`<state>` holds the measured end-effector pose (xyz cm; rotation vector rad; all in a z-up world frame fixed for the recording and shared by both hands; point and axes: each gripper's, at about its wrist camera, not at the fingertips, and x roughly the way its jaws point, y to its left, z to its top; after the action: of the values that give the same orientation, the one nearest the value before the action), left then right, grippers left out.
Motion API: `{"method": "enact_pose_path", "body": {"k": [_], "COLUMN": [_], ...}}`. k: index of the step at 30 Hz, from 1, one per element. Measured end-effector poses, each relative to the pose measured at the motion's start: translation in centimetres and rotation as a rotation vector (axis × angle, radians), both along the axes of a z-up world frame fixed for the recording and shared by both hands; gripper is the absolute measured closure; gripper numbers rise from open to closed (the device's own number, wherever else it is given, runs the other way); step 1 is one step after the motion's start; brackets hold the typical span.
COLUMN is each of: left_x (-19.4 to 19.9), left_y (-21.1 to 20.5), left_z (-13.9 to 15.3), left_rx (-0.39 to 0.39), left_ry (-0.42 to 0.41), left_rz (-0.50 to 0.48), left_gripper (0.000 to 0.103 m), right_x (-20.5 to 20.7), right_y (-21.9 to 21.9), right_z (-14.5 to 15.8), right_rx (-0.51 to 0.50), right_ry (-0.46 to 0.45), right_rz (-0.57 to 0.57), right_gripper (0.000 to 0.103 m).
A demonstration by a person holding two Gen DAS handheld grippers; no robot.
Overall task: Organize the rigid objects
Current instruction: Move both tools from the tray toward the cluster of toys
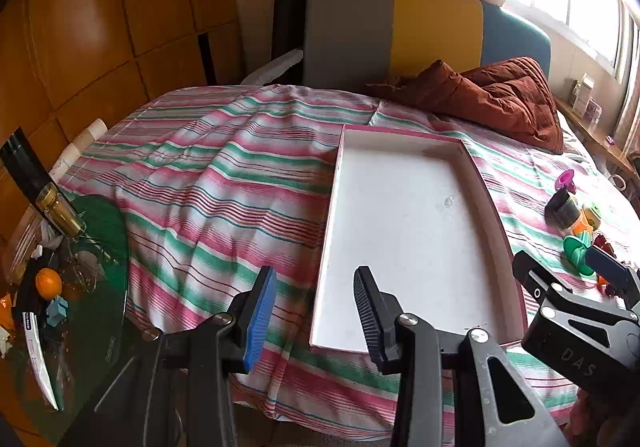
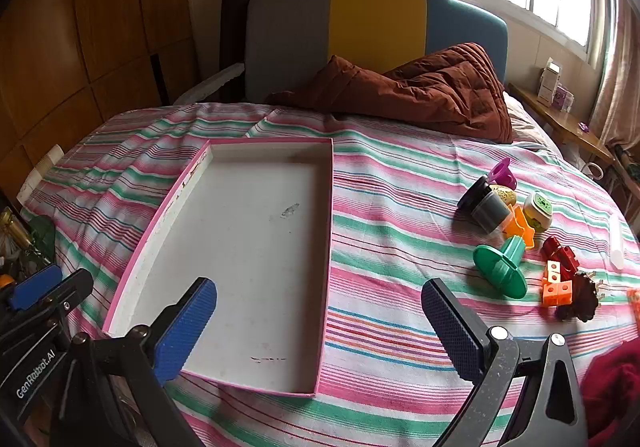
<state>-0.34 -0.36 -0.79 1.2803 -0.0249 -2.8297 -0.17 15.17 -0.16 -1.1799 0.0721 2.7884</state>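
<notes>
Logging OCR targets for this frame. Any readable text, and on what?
"GenRobot.AI": on the left tongs' body, seen from the right wrist view.
"DAS": on the right tongs' body, seen from the left wrist view; it may be cut off.
Sticker on the green table: too small to read.
White packet on that table: print blurred.
Boxes on the windowside shelf: print too small.
Marks inside the tray: smudges, not text.

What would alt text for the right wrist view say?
Open right tongs hover over a striped bedspread, between an empty pink-edged tray on the left and a cluster of small plastic toys on the right. A rust-brown quilt lies behind.
</notes>
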Motion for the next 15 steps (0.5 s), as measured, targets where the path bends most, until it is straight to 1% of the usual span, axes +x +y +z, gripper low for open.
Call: {"method": "enact_pose_path", "body": {"k": [15], "left_x": [0.03], "left_y": [-0.11], "left_z": [-0.42], "left_rx": [-0.007], "left_ry": [-0.006], "left_rz": [-0.002], "left_gripper": [0.063], "right_x": [0.32], "right_y": [0.26], "right_z": [-0.27], "right_rx": [-0.012], "right_ry": [-0.003], "right_rz": [-0.002], "right_gripper": [0.0]}}
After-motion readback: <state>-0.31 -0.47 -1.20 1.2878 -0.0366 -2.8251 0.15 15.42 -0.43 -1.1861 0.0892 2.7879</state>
